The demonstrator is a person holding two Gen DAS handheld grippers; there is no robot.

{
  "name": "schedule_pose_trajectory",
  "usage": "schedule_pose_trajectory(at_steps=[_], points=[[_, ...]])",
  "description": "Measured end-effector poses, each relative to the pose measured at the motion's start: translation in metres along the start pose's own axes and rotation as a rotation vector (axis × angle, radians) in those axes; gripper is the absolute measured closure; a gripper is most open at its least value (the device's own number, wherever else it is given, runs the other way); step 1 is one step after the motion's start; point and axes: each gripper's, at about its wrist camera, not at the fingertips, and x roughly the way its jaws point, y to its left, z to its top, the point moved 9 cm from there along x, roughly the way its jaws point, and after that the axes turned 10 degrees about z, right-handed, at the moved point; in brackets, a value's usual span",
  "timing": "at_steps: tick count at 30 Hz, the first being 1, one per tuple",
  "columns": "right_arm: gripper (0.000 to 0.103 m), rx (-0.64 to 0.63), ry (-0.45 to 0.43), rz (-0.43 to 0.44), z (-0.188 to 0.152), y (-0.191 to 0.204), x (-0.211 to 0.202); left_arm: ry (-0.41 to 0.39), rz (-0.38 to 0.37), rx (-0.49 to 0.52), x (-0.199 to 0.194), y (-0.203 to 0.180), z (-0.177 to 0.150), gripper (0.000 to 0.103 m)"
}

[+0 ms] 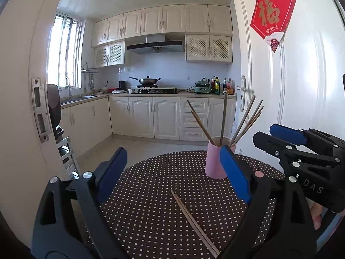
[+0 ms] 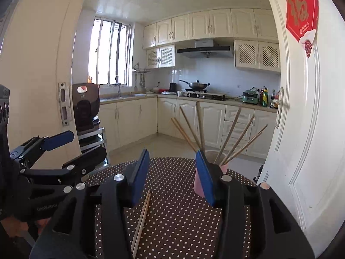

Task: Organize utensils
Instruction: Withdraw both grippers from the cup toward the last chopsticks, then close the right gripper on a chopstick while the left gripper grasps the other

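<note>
We hold the left gripper [image 1: 176,172] and the right gripper [image 2: 172,177] with fingers apart and empty. One pair of chopsticks [image 1: 194,222] lies on the dotted table [image 1: 151,194], near the pink cup [image 1: 213,161] where the others stand.

A round table [image 1: 151,194] stands just outside the kitchen doorway, covered in a dark brown cloth with white dots. A pink cup [image 1: 214,161] full of chopsticks stands upright toward its far edge. A loose pair of chopsticks [image 1: 194,222] lies flat on the cloth, nearer, well apart from the cup.
</note>
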Motion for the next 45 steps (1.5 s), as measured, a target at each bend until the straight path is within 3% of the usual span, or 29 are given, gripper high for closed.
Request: schedule_pose_trajectory(at_steps=[5,12,16,19,24,30,38,40,42,45], points=[[0.060,0.006,0.093,0.029,-0.022,0.009,0.023,0.110,0.016,0.013,0.022,0.015,-0.025,0.017],[0.059,0.074,0.395,0.082,-0.080,0.013,0.083,0.361,0.004,-0.002,0.068,0.030,-0.076,0.017],[0.059,0.109,0.545,0.096,-0.114,0.014,0.109,0.451,0.018,-0.017,0.085,0.040,-0.099,0.017],[0.059,0.114,0.594,0.093,-0.128,0.015,0.122,0.486,0.024,-0.034,0.092,0.046,-0.109,0.017],[0.059,0.111,0.643,0.091,-0.140,0.018,0.137,0.516,0.027,-0.054,0.100,0.056,-0.118,0.017],[0.059,0.129,0.639,0.087,-0.139,0.016,0.148,0.542,0.027,-0.073,0.106,0.064,-0.124,0.017],[0.059,0.155,0.687,0.132,-0.143,0.026,0.168,0.583,0.011,-0.096,0.112,0.065,-0.130,0.017],[0.063,0.126,0.693,0.111,-0.145,0.029,0.170,0.597,0.002,-0.104,0.115,0.064,-0.131,0.017],[0.080,0.109,0.696,0.097,-0.145,0.027,0.169,0.617,-0.008,-0.102,0.117,0.060,-0.132,0.017],[0.091,0.138,0.706,0.118,-0.147,0.019,0.163,0.664,-0.048,-0.100,0.122,0.046,-0.137,0.017]])
